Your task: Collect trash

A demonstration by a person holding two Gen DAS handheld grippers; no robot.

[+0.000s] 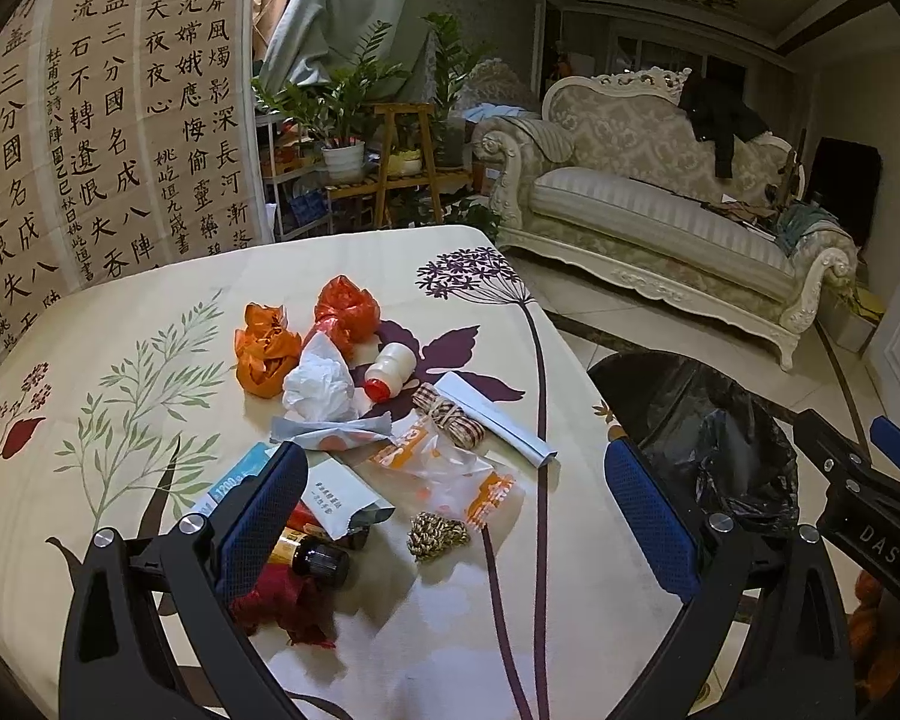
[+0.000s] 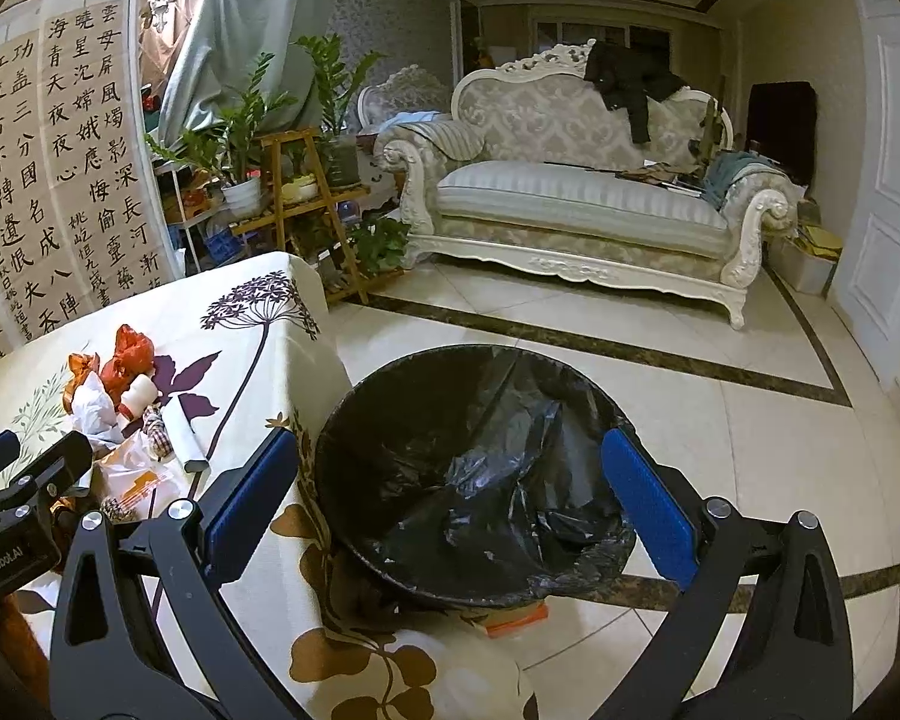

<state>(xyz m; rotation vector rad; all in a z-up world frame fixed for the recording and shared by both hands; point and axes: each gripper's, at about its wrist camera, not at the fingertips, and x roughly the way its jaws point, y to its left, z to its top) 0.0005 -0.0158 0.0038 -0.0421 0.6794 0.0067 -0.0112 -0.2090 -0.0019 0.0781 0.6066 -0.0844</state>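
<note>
Trash is the whole story here, and it's all sitting in one loose pile on the big cream floral-print tablecloth-covered table point(image 1: 150, 396). I'll use the round bin lined with a black plastic bag point(image 2: 480, 480) as my landmark: it stands on the tiled floor right beside the table's edge, and from what I can see there's nothing in it yet, just crumpled liner.

Going down in size from there. The left gripper point(image 1: 456, 510) hangs over the near side of the pile, its jaws spread wide with nothing between them. The right gripper point(image 2: 450, 504) hovers directly above the bin, also spread wide and empty.

In the pile, farthest from the bin, are two crumpled orange plastic bags point(image 1: 345, 312), with a crumpled white tissue wad point(image 1: 318, 378) just in front of them. Closer to the bin lies a flat white folded paper strip point(image 1: 498, 420), and a clear wrapper with orange print point(image 1: 450, 468) sits near the middle. A small white bottle with a red cap point(image 1: 390, 369) lies on its side beside the tissue. A small dark brown glass bottle point(image 1: 315, 555) and a red crumpled scrap point(image 1: 282, 603) are tucked by the left gripper's left finger. Smallest is a little knot of tan braided twine point(image 1: 438, 534), lying loose between the left gripper's fingers.

My take: grab that twine or the wrapper first, since they're right under the open jaws. Come straight down and close on one item only. Pinch the wrapper at a bunched bit, not flat, or it'll slip.
</note>
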